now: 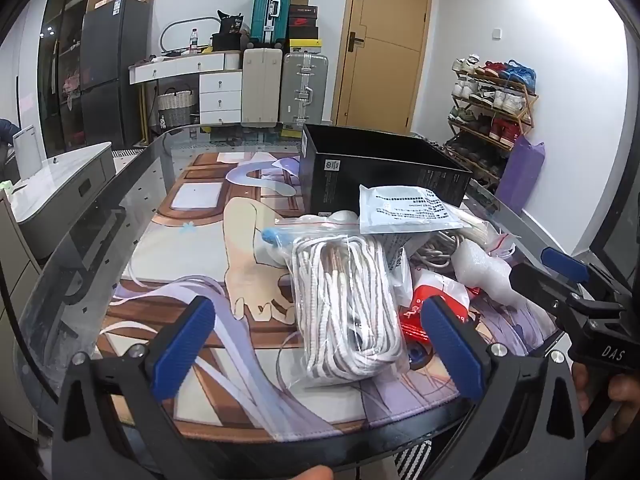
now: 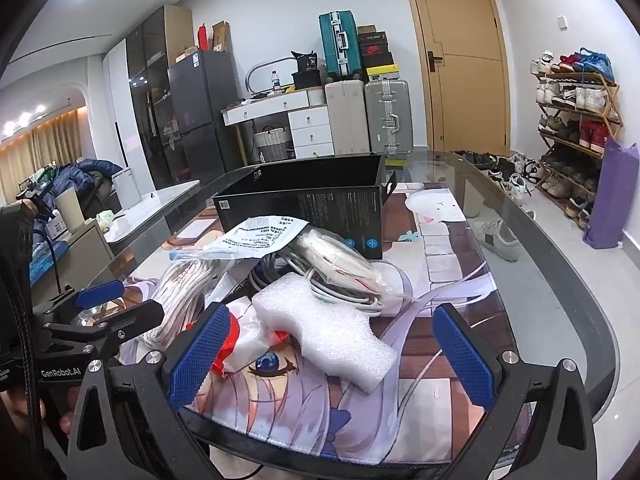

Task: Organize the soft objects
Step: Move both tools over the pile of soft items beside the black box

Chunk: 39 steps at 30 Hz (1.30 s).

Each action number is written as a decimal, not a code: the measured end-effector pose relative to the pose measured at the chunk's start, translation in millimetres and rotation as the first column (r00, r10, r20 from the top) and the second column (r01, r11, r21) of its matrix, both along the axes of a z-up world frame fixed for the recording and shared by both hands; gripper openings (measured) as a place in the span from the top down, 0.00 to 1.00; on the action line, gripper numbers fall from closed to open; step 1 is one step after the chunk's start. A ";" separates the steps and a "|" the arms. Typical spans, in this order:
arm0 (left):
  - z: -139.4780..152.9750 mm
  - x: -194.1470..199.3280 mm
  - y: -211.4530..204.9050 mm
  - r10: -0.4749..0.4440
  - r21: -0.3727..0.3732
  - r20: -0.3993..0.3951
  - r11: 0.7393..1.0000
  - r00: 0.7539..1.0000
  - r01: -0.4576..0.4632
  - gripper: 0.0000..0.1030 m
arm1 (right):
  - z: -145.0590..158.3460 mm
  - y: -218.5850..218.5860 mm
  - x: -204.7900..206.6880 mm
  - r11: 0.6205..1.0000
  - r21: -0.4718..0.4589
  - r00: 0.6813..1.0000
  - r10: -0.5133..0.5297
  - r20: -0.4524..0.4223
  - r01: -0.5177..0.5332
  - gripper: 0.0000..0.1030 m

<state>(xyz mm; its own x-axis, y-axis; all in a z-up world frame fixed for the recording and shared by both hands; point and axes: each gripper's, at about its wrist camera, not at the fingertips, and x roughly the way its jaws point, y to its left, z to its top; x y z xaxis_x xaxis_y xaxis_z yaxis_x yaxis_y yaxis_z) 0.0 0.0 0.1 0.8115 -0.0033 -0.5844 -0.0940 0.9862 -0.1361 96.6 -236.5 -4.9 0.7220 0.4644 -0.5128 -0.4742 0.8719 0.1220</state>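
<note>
A pile of soft items lies on the printed mat in front of an open black box [image 1: 380,168] [image 2: 312,200]. A bagged coil of white cord [image 1: 348,308] [image 2: 180,292] lies nearest my left gripper [image 1: 320,348], which is open and empty just before it. A white foam block [image 2: 328,328] [image 1: 484,268] lies between the fingers of my right gripper [image 2: 332,360], which is open and empty. A printed plastic bag [image 1: 404,208] [image 2: 264,236] tops the pile. A red and white bag [image 1: 432,300] [image 2: 240,340] and grey cables [image 2: 344,292] lie underneath.
The glass table's curved edge [image 2: 580,280] runs around the mat [image 1: 192,264]. The right gripper shows at the right of the left wrist view [image 1: 576,292]; the left gripper shows at the left of the right wrist view [image 2: 100,312]. Suitcases, drawers and a shoe rack [image 2: 576,120] stand behind.
</note>
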 end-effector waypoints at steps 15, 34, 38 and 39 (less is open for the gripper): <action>9.4 -0.9 5.2 -0.016 -0.001 0.029 1.000 0.999 0.016 0.00 | 5.0 0.3 -1.8 1.000 -0.020 1.000 -0.006 -0.003 0.006 0.00; 10.8 3.4 10.8 -0.015 0.013 0.028 1.000 1.000 0.014 0.00 | 7.5 -7.5 6.6 0.998 -0.062 0.999 -0.018 -0.028 0.016 0.00; 9.0 4.9 8.6 -0.016 0.019 0.028 1.000 0.999 0.016 0.00 | 2.6 -1.0 7.4 0.998 -0.061 0.999 -0.004 -0.039 0.002 0.00; 7.9 5.3 8.1 -0.017 0.019 0.027 1.000 0.999 0.016 0.00 | 2.0 -0.7 7.4 0.998 -0.060 0.999 -0.003 -0.041 0.001 0.00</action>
